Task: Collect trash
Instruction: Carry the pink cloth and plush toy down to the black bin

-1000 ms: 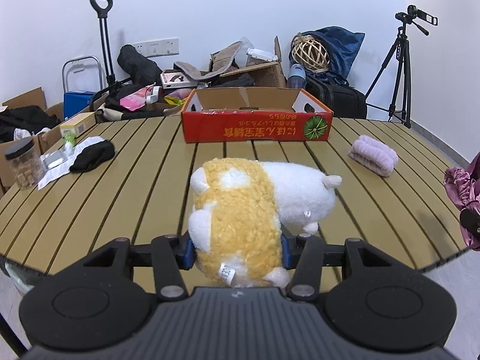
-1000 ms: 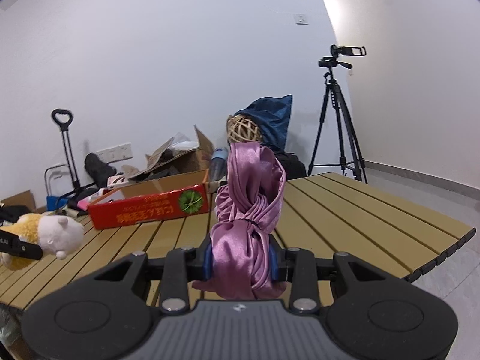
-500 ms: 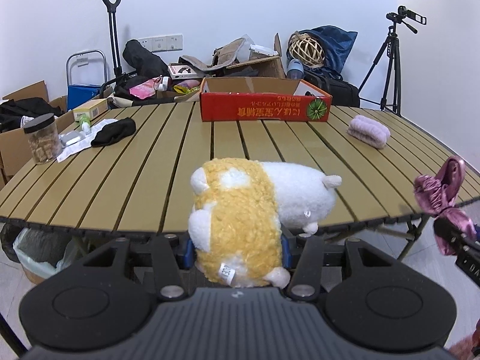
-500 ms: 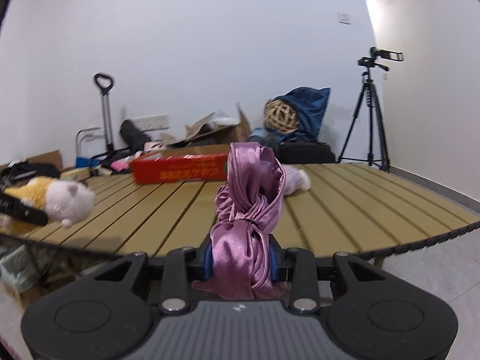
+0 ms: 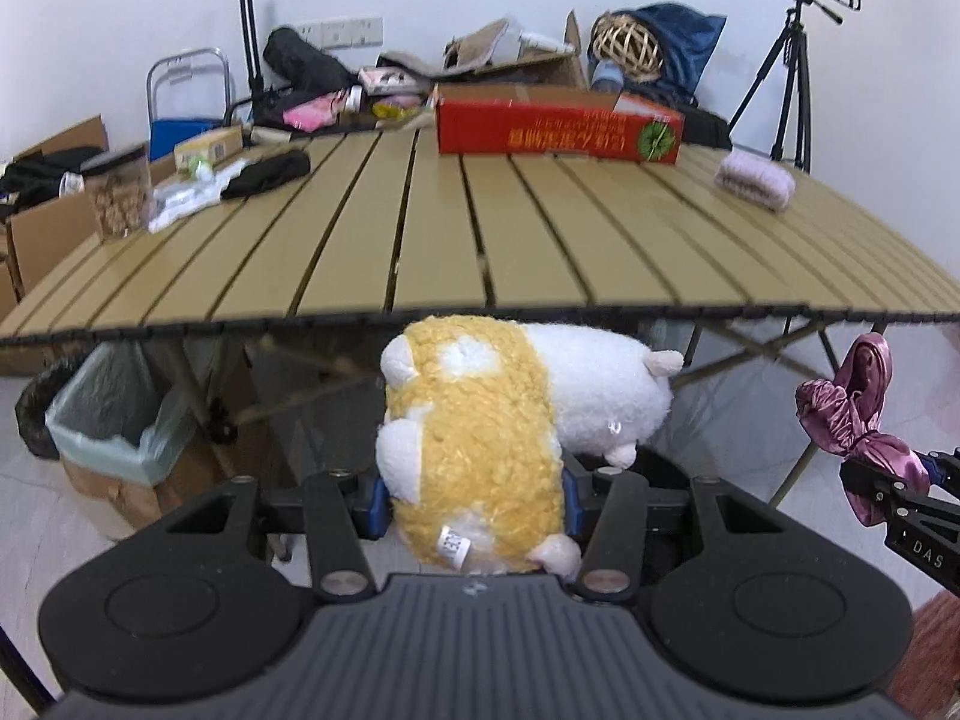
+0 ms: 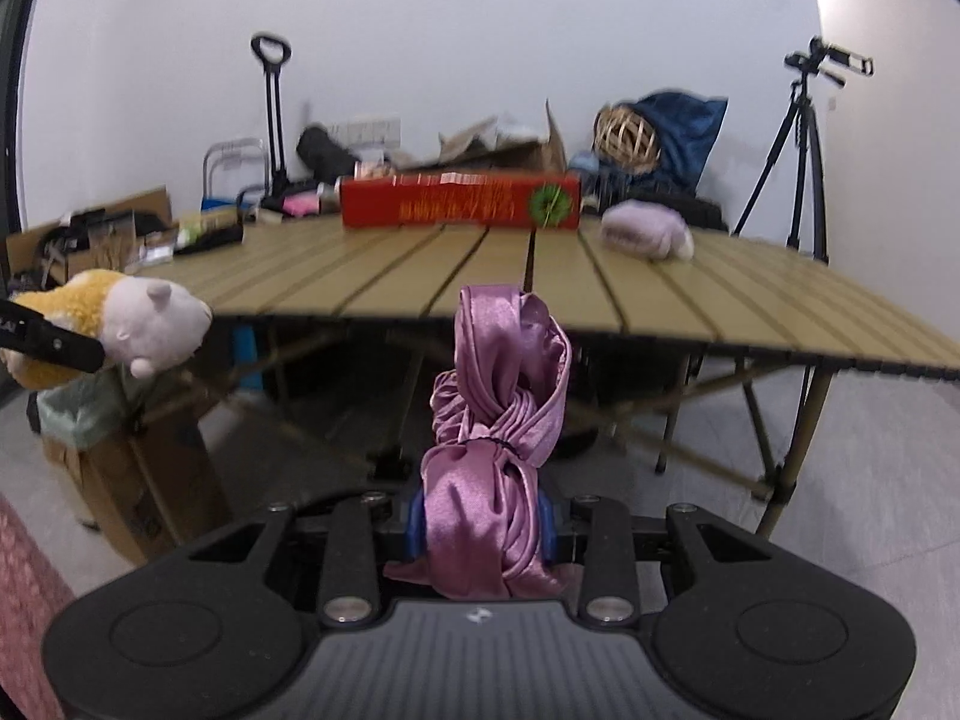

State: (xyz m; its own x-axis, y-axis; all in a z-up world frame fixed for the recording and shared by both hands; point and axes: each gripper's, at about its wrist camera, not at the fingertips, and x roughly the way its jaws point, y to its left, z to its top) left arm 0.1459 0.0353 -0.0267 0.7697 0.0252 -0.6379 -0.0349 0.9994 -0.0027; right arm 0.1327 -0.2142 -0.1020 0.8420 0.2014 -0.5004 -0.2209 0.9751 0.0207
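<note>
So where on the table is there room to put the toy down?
The table is bare across its whole middle and near edge, between the black cloth on the left and the fuzzy purple roll on the right. It is crowded at the left corner around the jar, and the red box fills the back.

It looks like a bare recording room used for storage: white walls, a folding slat table [image 5: 540,240], a camera on a tripod [image 5: 798,54] in the corner, and boxes [image 5: 54,210], bags and a trolley [image 5: 186,96] along the wall.

The plush toy [image 5: 480,450] hides the left hand-held gripper's [image 5: 474,507] pads.
</note>
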